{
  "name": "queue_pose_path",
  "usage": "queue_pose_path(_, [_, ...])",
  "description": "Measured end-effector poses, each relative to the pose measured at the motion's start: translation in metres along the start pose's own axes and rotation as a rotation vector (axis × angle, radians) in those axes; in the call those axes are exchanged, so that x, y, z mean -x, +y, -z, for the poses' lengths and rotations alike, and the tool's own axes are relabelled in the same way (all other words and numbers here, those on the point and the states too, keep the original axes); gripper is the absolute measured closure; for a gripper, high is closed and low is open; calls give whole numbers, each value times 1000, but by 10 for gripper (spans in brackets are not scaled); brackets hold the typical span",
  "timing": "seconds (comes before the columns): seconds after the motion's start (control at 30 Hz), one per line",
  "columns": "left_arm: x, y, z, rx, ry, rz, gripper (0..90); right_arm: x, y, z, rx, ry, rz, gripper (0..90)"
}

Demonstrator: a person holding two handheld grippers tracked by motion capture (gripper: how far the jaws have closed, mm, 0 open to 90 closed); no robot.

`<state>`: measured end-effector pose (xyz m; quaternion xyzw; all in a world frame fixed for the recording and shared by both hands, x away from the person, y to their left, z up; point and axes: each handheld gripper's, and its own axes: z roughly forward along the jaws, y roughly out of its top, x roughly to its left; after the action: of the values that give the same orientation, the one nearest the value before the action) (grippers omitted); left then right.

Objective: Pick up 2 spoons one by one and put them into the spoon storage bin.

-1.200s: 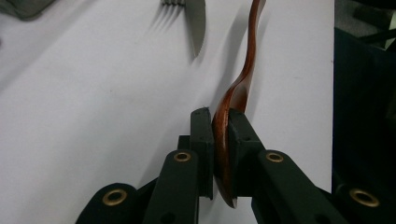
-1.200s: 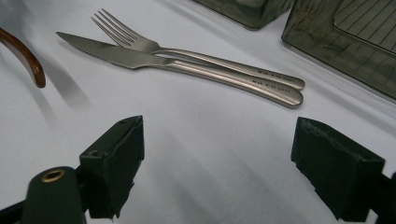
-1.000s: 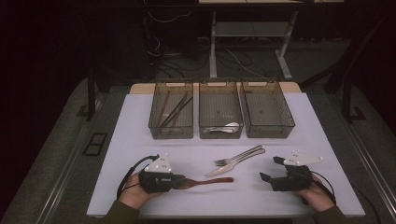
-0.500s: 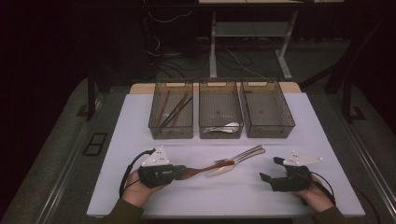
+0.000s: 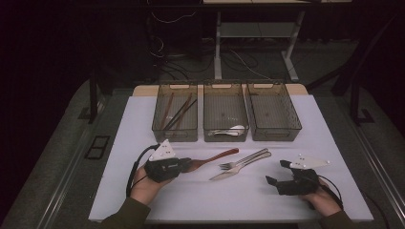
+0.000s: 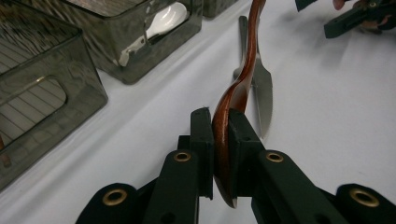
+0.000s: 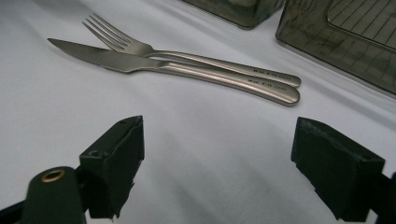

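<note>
Two grippers: left gripper [image 6: 220,140] fingers clamp wooden spoon [image 5: 215,157] bowl, handle pointing far-right toward trays; right gripper [image 7: 217,163] fingers wide, empty.

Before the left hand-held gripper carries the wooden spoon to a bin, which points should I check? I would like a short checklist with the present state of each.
1. Left hand-held gripper clamps the brown wooden spoon by its bowl: ok.
2. Spoon lifted off the white table: cannot tell.
3. Steel fork and steel knife lie apart from the spoon: cannot tell; they lie very close.
4. Middle smoky plastic bin, holding a white spoon, has room: ok.
5. Right hand-held gripper open, off the path: ok.
</note>
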<state>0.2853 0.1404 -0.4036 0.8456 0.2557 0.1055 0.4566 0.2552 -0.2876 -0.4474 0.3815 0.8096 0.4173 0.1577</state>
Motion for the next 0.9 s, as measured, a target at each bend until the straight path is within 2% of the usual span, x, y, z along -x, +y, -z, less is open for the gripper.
queue_pose_path(0.2, [-6,5,-5,8,7,2,818,0,0,0,0,-3,2,167])
queue_pose_path(0.5, [-14,23,-12,42,39,5,819,1,0,1,5,-7,-2,167])
queue_pose_path(0.6, [-16,29,-15,53,52,14,818,1,0,2,5,-9,-5,167])
queue_pose_path(0.77, [-21,43,-21,57,62,5,818,1,0,2,10,-12,-11,166])
queue_pose_path(0.9, [-27,57,-28,77,68,7,818,2,0,3,12,-12,-13,167])
